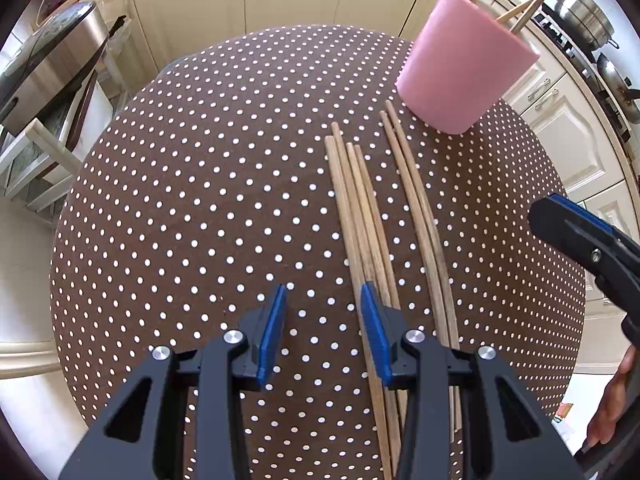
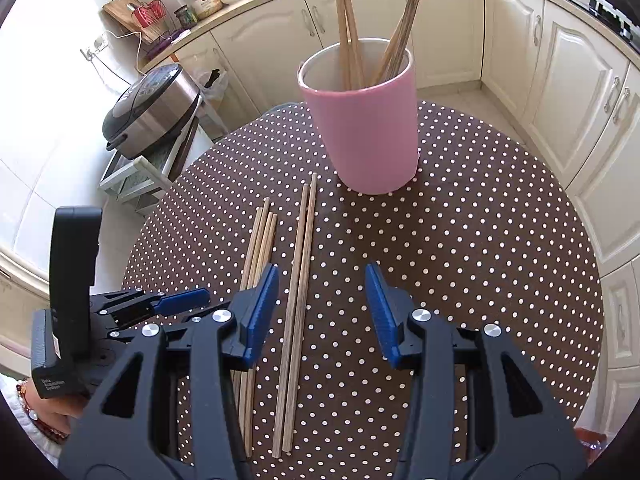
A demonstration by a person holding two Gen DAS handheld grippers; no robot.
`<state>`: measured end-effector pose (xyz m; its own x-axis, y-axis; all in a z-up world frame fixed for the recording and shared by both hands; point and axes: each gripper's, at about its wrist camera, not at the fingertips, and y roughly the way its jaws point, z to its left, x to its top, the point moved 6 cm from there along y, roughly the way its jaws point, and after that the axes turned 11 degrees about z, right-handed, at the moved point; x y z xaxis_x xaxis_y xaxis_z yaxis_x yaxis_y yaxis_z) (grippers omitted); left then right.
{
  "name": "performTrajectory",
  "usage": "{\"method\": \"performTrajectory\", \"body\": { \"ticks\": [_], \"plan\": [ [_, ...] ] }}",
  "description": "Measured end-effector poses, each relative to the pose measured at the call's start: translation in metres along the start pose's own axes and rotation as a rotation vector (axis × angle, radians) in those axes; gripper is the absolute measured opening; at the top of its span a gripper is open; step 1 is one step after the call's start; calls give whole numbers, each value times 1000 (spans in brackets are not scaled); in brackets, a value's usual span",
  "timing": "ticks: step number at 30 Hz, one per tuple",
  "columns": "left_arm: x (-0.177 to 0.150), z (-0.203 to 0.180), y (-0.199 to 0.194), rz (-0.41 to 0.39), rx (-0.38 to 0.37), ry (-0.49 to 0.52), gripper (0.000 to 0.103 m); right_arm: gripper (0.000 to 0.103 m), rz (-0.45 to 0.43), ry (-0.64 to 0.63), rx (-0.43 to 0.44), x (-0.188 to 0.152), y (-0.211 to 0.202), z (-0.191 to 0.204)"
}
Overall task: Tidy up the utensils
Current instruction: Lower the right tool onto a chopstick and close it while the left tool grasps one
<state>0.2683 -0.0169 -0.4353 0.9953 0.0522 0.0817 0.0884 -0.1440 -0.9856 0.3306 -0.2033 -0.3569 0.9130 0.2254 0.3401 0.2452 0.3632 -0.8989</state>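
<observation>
A pink cup [image 2: 364, 132] stands at the far side of the brown polka-dot table [image 2: 480, 240], with several wooden chopsticks [image 2: 348, 40] upright in it. Loose chopsticks lie in front of it: a bundle of several [image 2: 260, 240] on the left and a pair [image 2: 304, 240] beside them. My right gripper [image 2: 322, 276] hangs open above the pair, one finger on either side, not touching. In the left wrist view the cup [image 1: 464, 68] is far right. My left gripper [image 1: 323, 296] is open over bare cloth, its right finger over the bundle [image 1: 360, 208]; the pair [image 1: 416, 208] lies further right.
A silver rice cooker [image 2: 152, 108] sits on a white rack left of the table. Cream cabinets [image 2: 440, 20] ring the room. Pots [image 1: 588, 12] stand on a stove at the far right. A hand [image 1: 612, 404] holds the right tool at the frame edge.
</observation>
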Motion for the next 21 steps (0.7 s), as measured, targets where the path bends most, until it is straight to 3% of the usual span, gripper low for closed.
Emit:
{"method": "performTrajectory", "body": {
  "ticks": [15, 21],
  "plan": [
    [15, -9, -1, 50, 53, -6, 43, 47, 42, 7, 1, 0, 12, -3],
    [41, 0, 5, 69, 87, -9, 43, 47, 123, -15, -41, -1, 33, -3]
  ]
}}
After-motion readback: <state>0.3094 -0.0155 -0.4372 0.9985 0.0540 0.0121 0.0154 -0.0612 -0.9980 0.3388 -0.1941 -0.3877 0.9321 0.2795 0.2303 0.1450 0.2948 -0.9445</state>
